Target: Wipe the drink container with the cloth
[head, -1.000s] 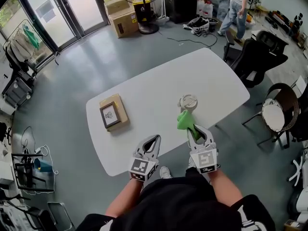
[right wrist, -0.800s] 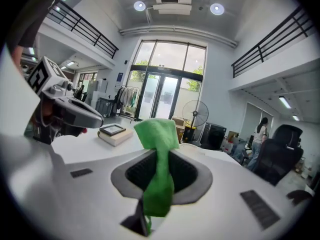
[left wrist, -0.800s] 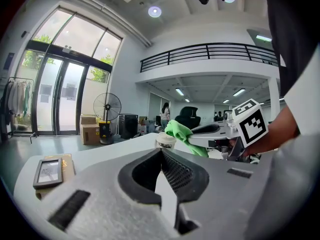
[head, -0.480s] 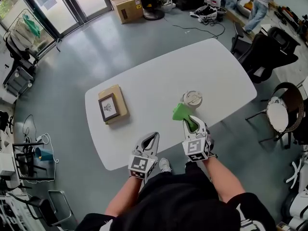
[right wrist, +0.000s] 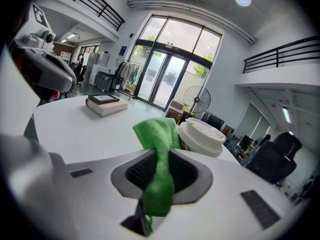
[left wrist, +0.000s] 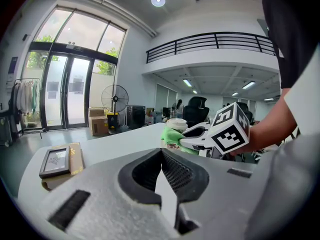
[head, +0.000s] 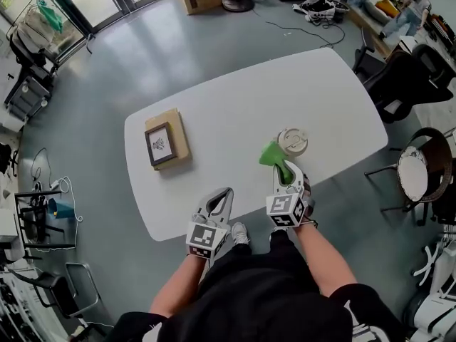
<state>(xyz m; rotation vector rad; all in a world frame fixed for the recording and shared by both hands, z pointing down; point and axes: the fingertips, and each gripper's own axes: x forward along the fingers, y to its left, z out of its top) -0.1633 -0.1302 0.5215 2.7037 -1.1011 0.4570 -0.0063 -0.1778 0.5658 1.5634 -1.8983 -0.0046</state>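
The white table [head: 228, 109] fills the middle of the head view. Since a second ago the view has slid along it, but nothing on the table has shifted.

A flat box [head: 165, 142] with a framed picture on top lies toward the table's 9 o'clock, where it lay before.

The left gripper [head: 225, 194] hangs over the near edge at 6 o'clock. Its jaws are pressed together on nothing, as they were earlier. In the right gripper view it [right wrist: 45, 69] shows at 10 o'clock.

The right gripper [head: 286, 175] is just beside it toward 3 o'clock and points at the cup. Its jaws are clamped on the cloth, which runs between them in its own view. In the left gripper view it [left wrist: 197, 136] reaches in from 3 o'clock.

The cup [head: 293, 141], with a white lid, stands upright toward the table's 4 o'clock, near the edge and well apart from the box. It [right wrist: 201, 133] shows just past the right jaws.

The green cloth [head: 273, 154] bunches against the cup's side at about 8 o'clock. A second ago it sat at the cup's 6 o'clock, so it has swung round the side. In the right gripper view the cloth [right wrist: 157, 149] touches the cup below the lid.
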